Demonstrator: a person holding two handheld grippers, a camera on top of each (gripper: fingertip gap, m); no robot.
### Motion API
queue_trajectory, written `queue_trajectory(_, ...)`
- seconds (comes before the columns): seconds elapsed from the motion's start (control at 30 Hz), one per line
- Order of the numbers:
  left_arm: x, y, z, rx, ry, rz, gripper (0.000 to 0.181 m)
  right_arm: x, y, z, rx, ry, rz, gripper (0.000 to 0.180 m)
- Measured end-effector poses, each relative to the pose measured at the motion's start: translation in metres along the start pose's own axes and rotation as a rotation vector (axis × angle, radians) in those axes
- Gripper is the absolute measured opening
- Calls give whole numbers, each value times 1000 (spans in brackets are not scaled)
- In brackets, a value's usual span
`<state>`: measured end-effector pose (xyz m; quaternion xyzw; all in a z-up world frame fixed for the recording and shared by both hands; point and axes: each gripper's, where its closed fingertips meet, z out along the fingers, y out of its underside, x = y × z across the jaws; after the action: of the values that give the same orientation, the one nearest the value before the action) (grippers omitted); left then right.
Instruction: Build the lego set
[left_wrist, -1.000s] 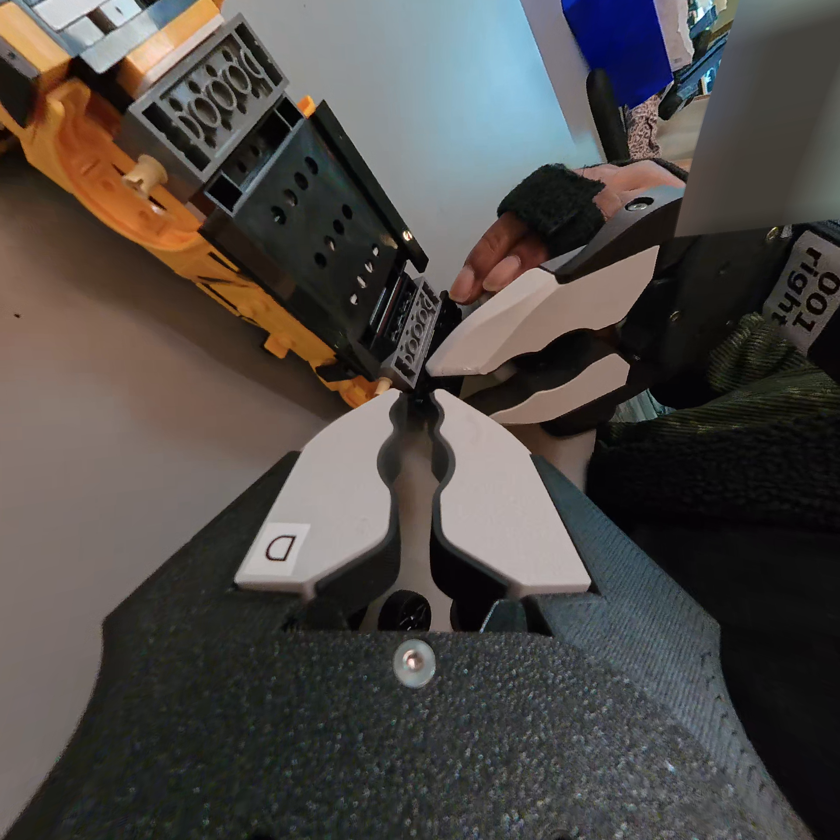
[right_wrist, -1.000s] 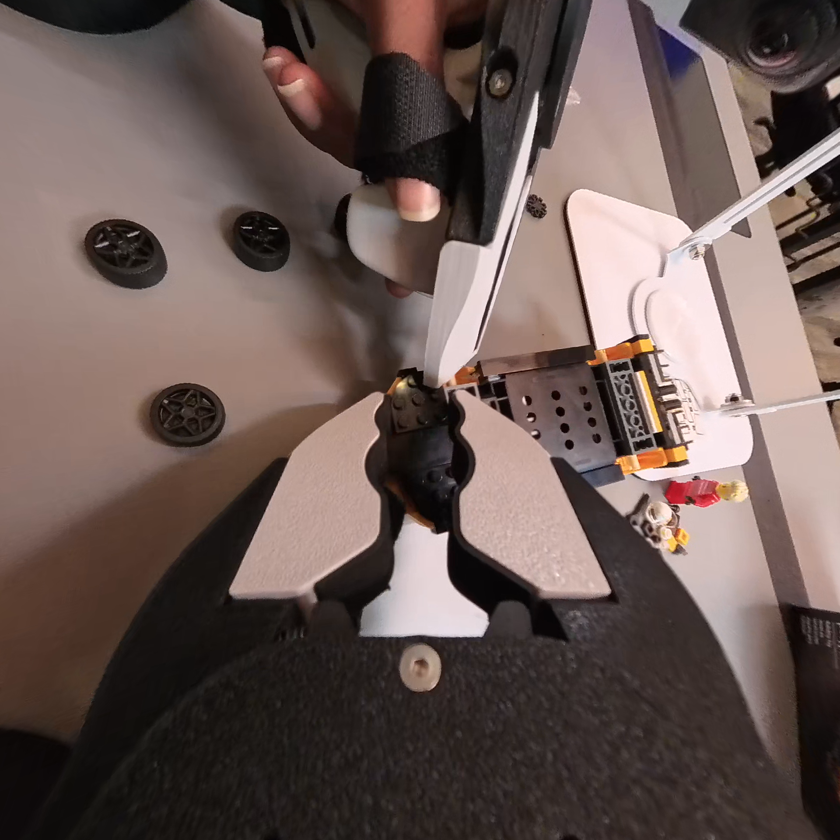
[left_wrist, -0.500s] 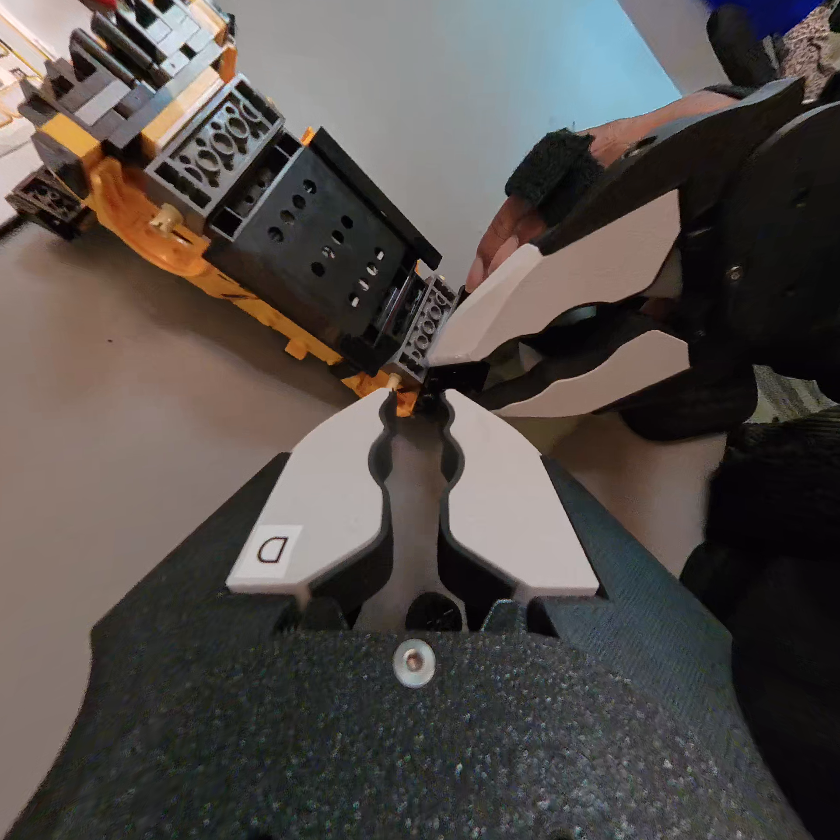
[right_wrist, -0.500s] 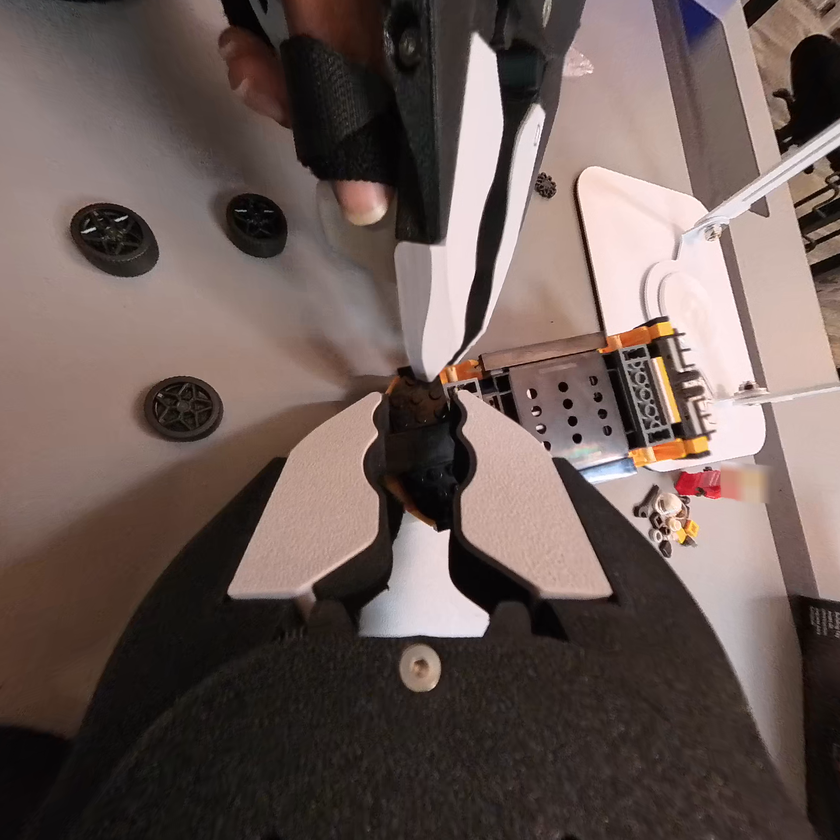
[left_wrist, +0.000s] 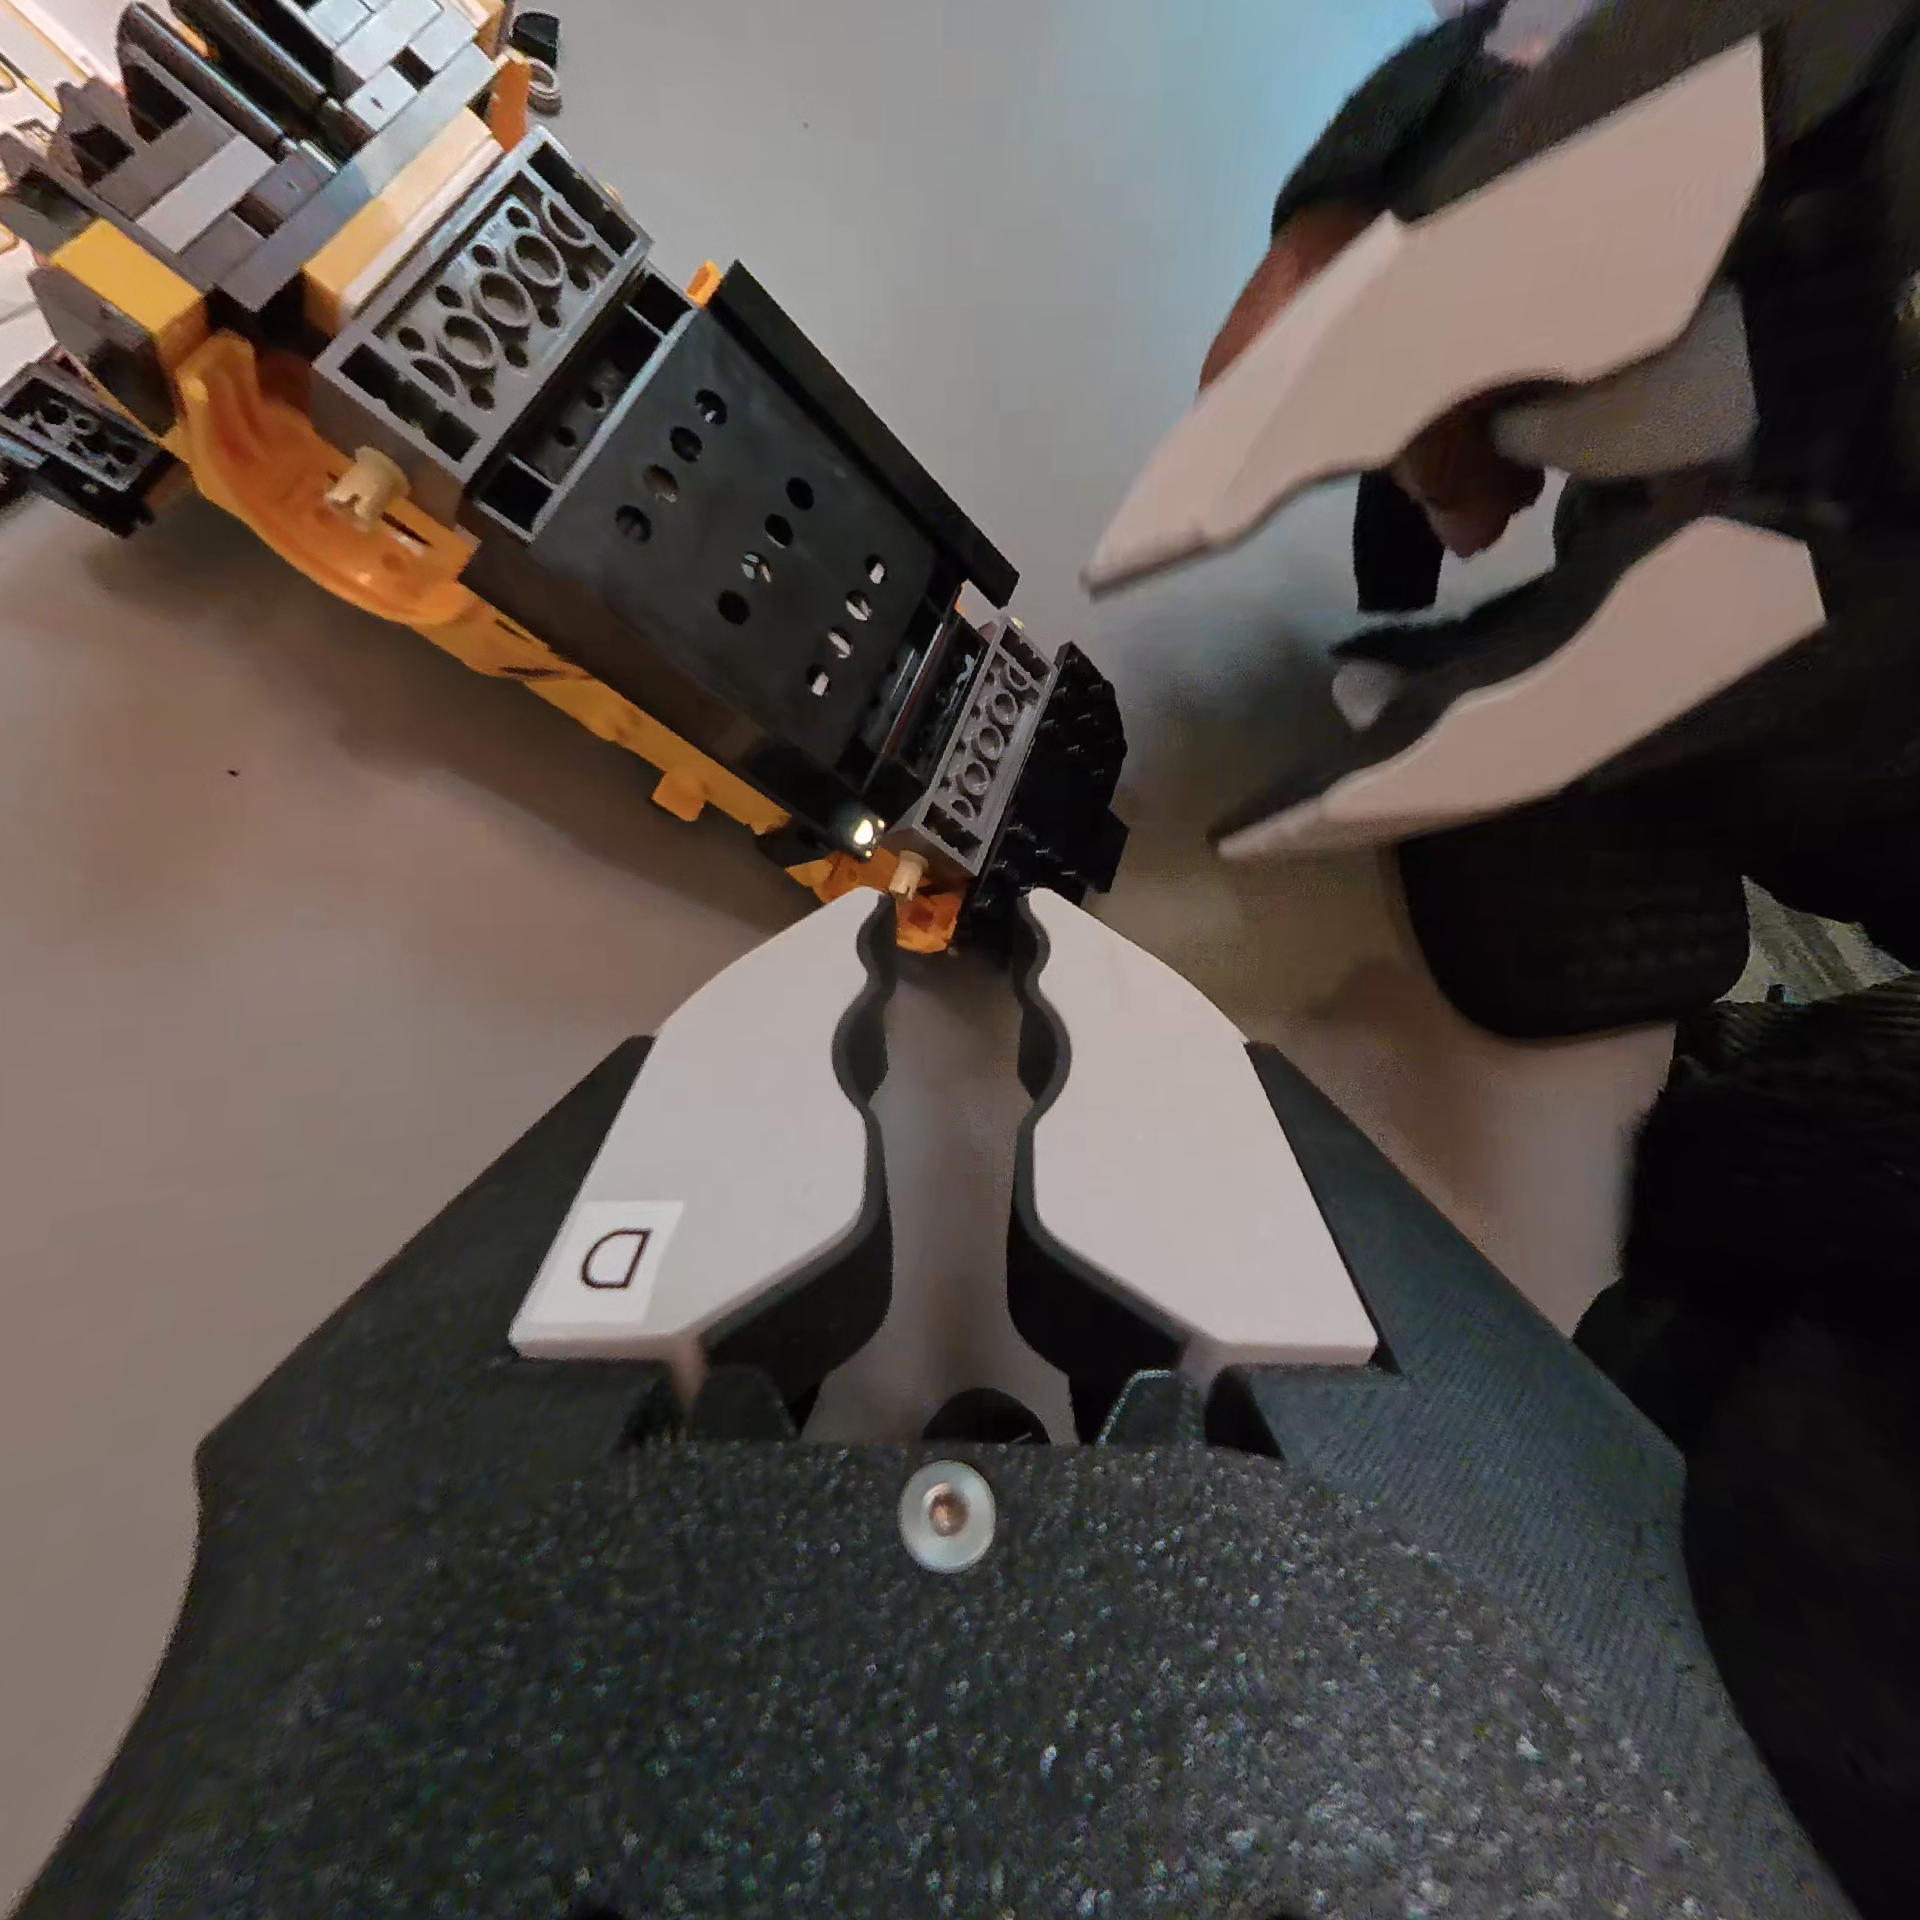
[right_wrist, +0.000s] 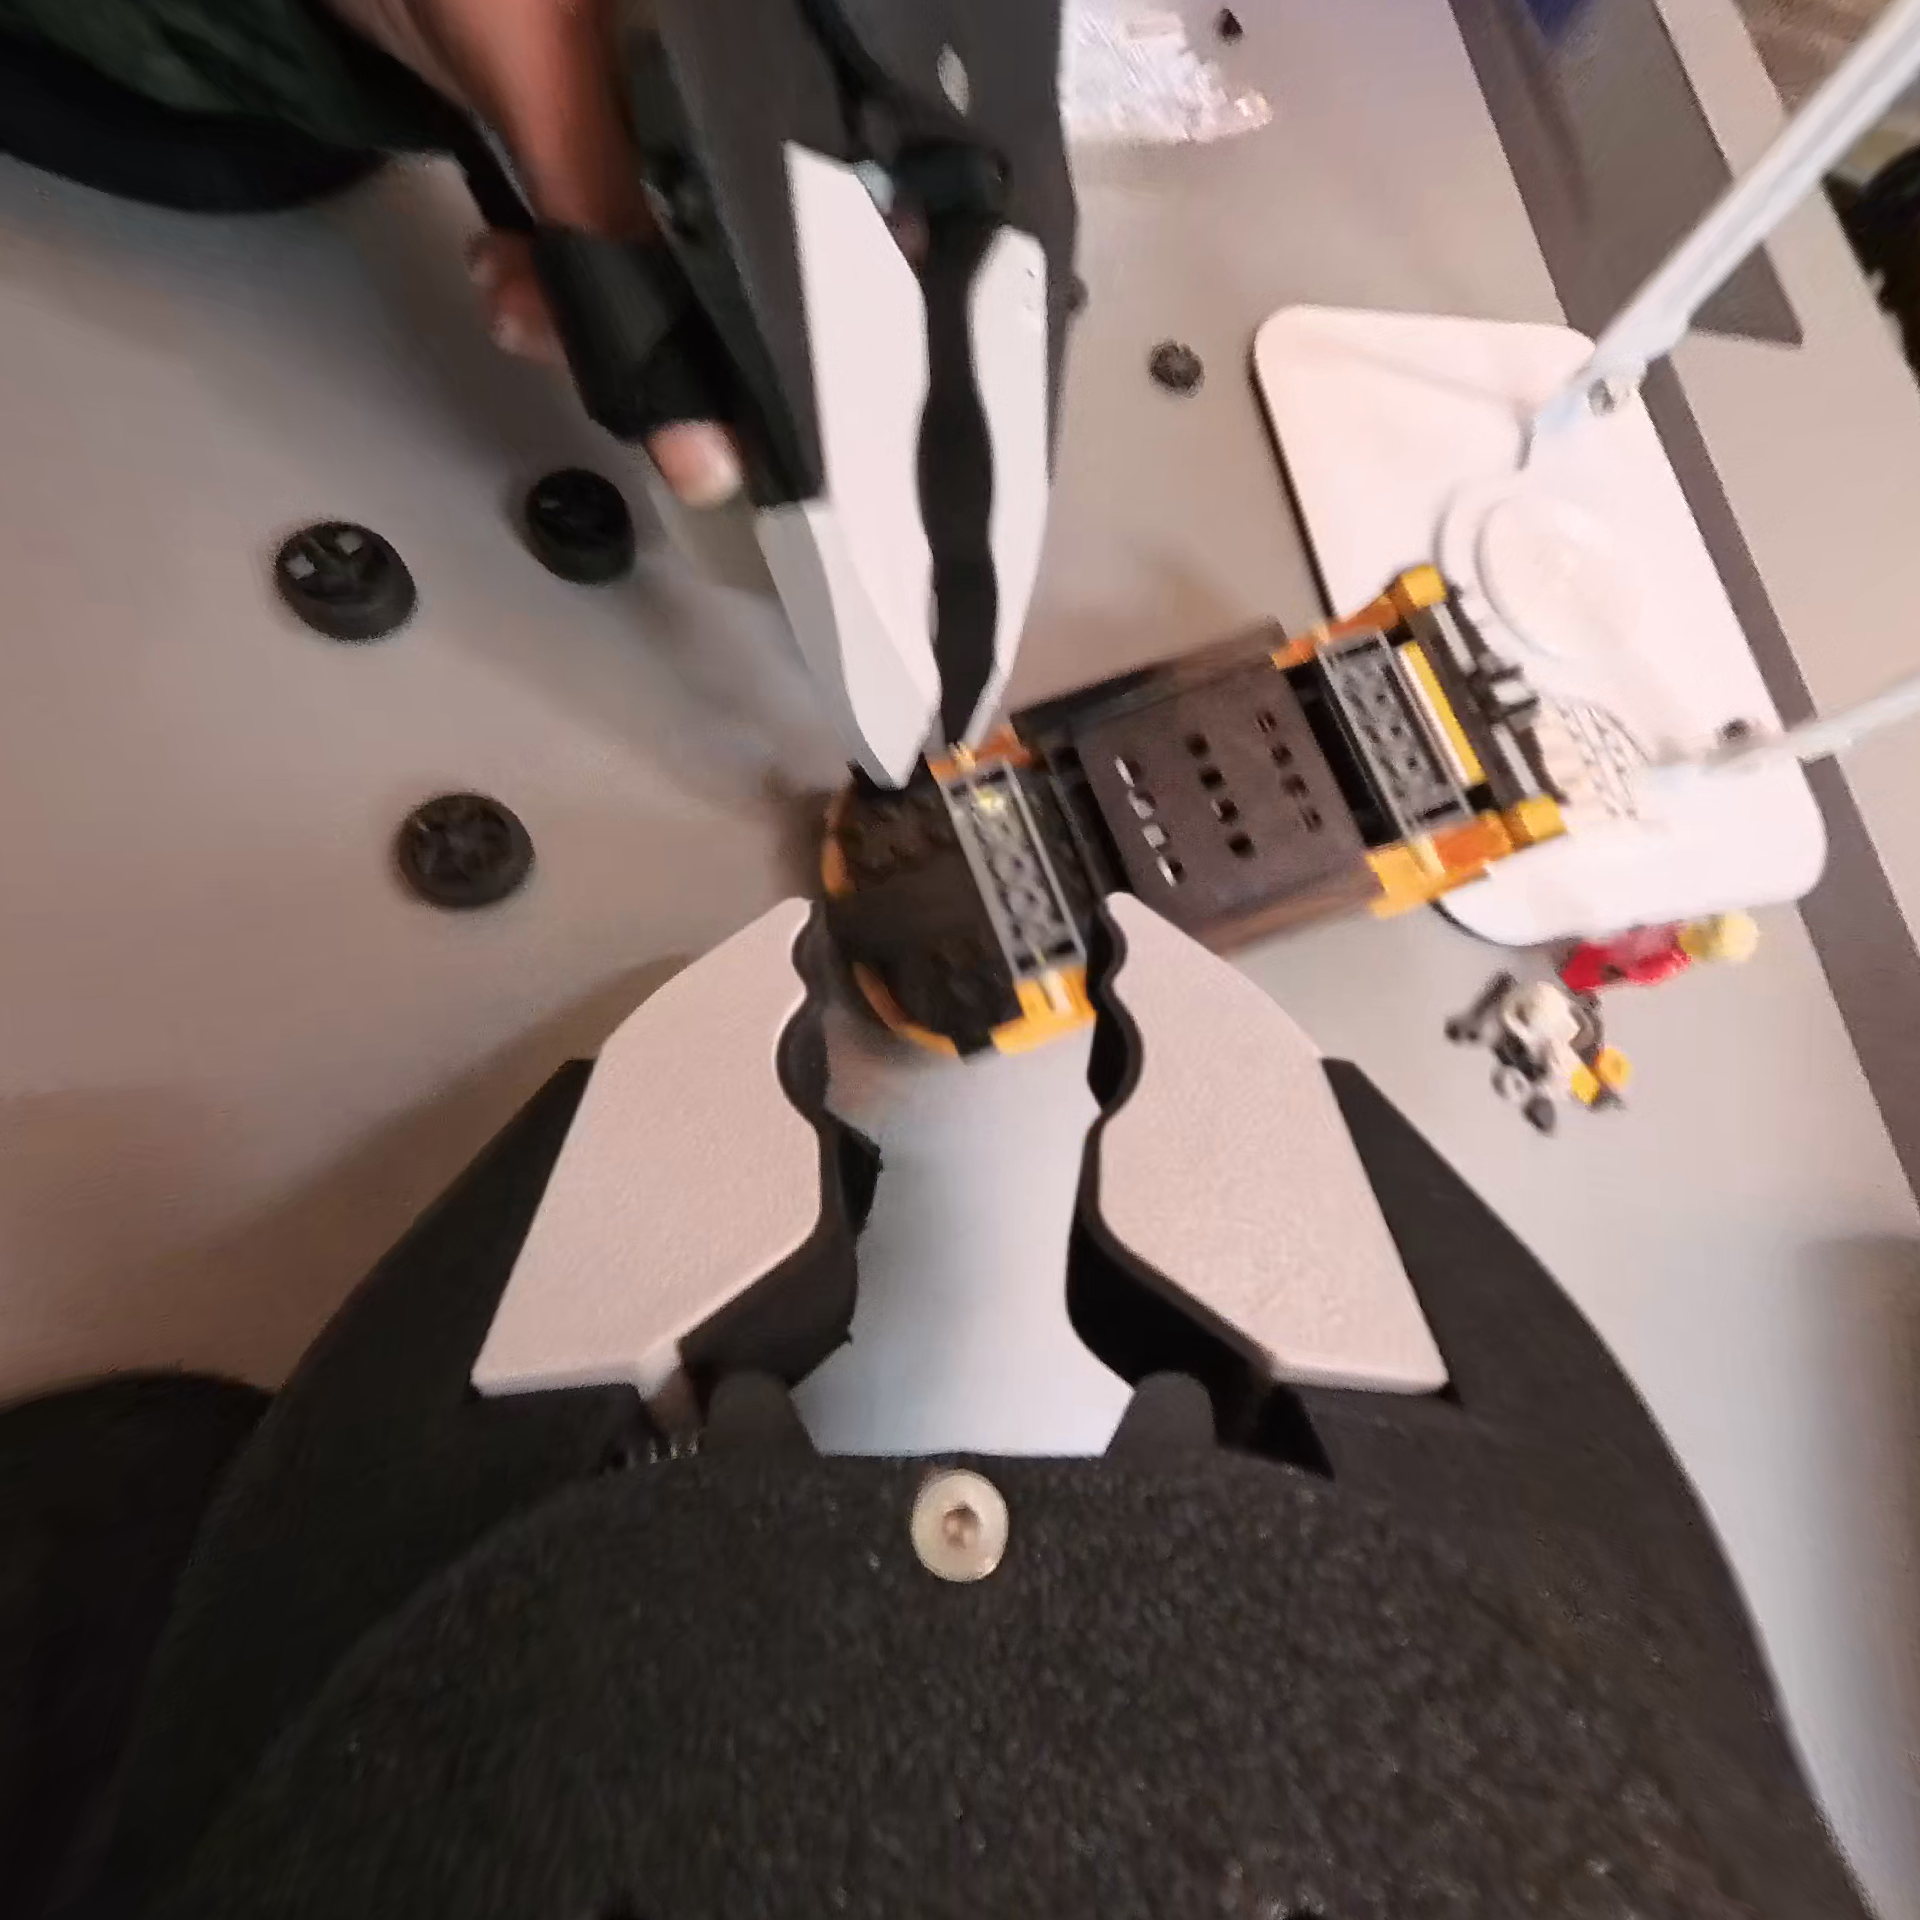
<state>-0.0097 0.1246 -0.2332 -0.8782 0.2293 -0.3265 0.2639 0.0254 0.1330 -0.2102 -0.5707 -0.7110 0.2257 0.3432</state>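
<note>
The orange, black and grey lego vehicle (left_wrist: 727, 520) lies on its side on the grey table (left_wrist: 260, 987), underside facing me; it also shows in the right wrist view (right_wrist: 1226, 821). My left gripper (left_wrist: 951, 914) is open, its tips on either side of the orange and black corner at the model's near end. It reaches in from above in the right wrist view (right_wrist: 940, 743). My right gripper (right_wrist: 956, 914) is open wide, the model's black rounded end between its fingers with room on both sides. In the left wrist view it (left_wrist: 1158, 712) hangs blurred, clear of the model.
Three black wheels (right_wrist: 343, 582), (right_wrist: 577, 525), (right_wrist: 465, 852) lie left of the model. A white stand base (right_wrist: 1507, 436) sits under its far end. Two minifigures (right_wrist: 1621, 951), (right_wrist: 1548, 1039) lie to the right, and a small black gear (right_wrist: 1174, 366) lies behind. My right fingertips sit around 5 cm from my left ones. From the left gripper's tips to the small black gear (right_wrist: 1174, 366) is close to 15 cm.
My right gripper opened wide, let go of the model's black end and drew back. My left gripper's jaws widened from nearly shut. The model now rests on the table.
</note>
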Motion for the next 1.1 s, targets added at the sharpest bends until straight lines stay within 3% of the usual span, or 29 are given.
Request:
queue_trajectory(0.13, -1, 0, 0, 1, -10, 3, 20, 9, 36, 6, -50, -8, 7, 48)
queue_trajectory(0.5, -3, -1, -1, 9, -13, 4, 21, 2, 29, 15, -13, -11, -35, 37)
queue_trajectory(0.8, -3, -1, -1, 13, -8, 9, 21, 0, 34, 21, -17, -30, -43, 46)
queue_trajectory(1.1, -4, -1, -1, 13, -5, 4, 21, 3, 30, 22, 29, 1, -93, 43)
